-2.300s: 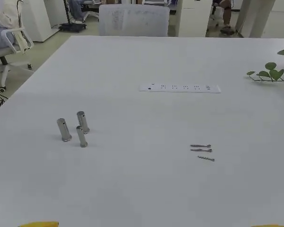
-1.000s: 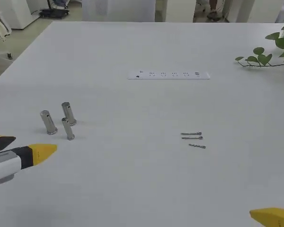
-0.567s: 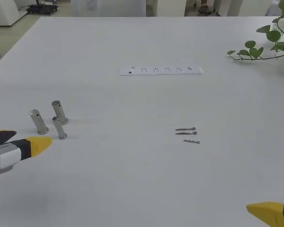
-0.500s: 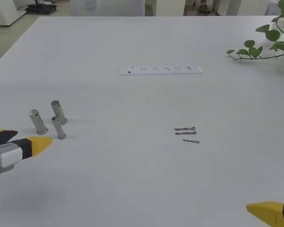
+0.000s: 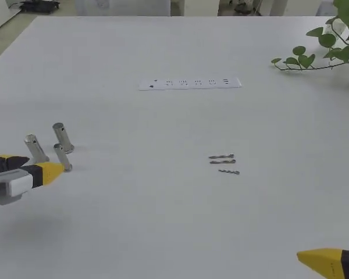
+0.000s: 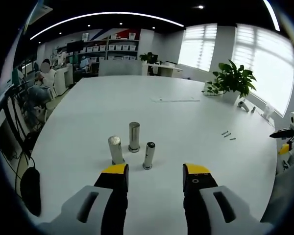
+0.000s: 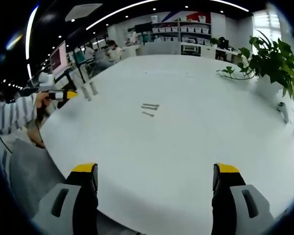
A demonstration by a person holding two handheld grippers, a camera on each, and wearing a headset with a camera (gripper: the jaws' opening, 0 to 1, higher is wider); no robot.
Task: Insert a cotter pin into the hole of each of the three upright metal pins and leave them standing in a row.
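The three metal pins stand upright in a tight cluster at the near left of the surface. They are just beyond the left claw, whose jaws are spread apart with nothing between them. The nearest pin sits almost in line with that gap. The three cotter pins lie flat, side by side, right of the middle and well apart from the cluster. The right claw hangs wide open and empty over the near right edge, far from the cotter pins.

The metal pins look like solid polished steel, so they are probably stiff, fairly heavy for their size and slick between the jaws. Each is tall on a narrow base and likely tips at a light nudge. With the three so close, closing on one may knock its neighbours. A hold low to mid on the barrel seems best, leaving the top, where the cross hole probably sits, free.

The cotter pins look thin and light and lie flush on the surface, so they will be fiddly to lift. The looped head is the place to pinch, with the legs left free. Which end that is, is too small to tell.
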